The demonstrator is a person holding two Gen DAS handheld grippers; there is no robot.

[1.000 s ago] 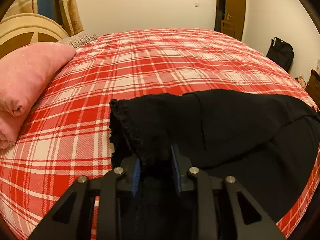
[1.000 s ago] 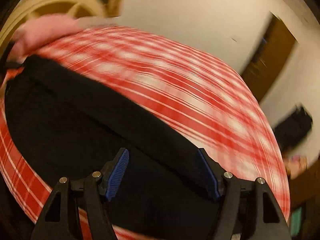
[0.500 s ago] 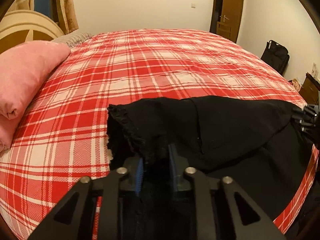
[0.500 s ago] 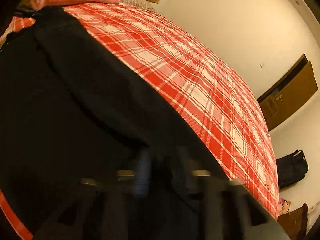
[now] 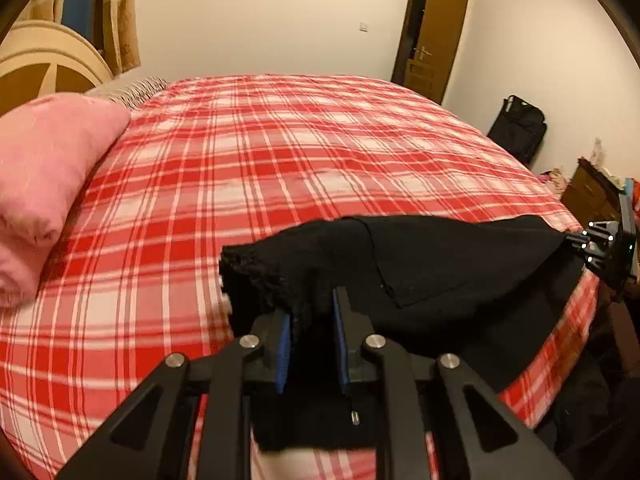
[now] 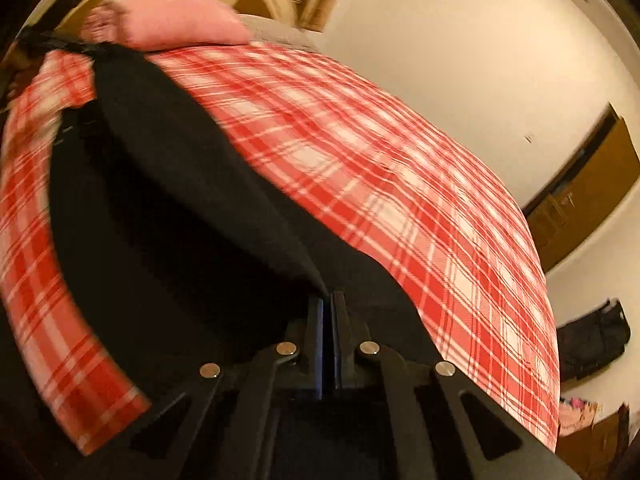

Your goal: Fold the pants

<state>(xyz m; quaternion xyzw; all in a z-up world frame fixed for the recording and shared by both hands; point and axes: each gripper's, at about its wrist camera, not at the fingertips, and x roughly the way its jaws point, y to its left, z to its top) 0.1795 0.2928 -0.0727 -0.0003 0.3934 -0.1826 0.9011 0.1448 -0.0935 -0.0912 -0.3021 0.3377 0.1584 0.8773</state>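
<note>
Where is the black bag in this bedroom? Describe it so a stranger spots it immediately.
Start at the bed with the red-and-white plaid cover, then look past its far right side to the brown wooden door. The black soft bag stands on the floor against the white wall there, away from the black pants on the bed.

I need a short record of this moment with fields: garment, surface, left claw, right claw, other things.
garment: black pants, one edge lifted and stretched between both claws
surface: bed with red plaid cover
left claw: shut on pants, bunched cloth
right claw: shut on pants edge
other things: pink pillow, black bag by wall, brown door
</note>
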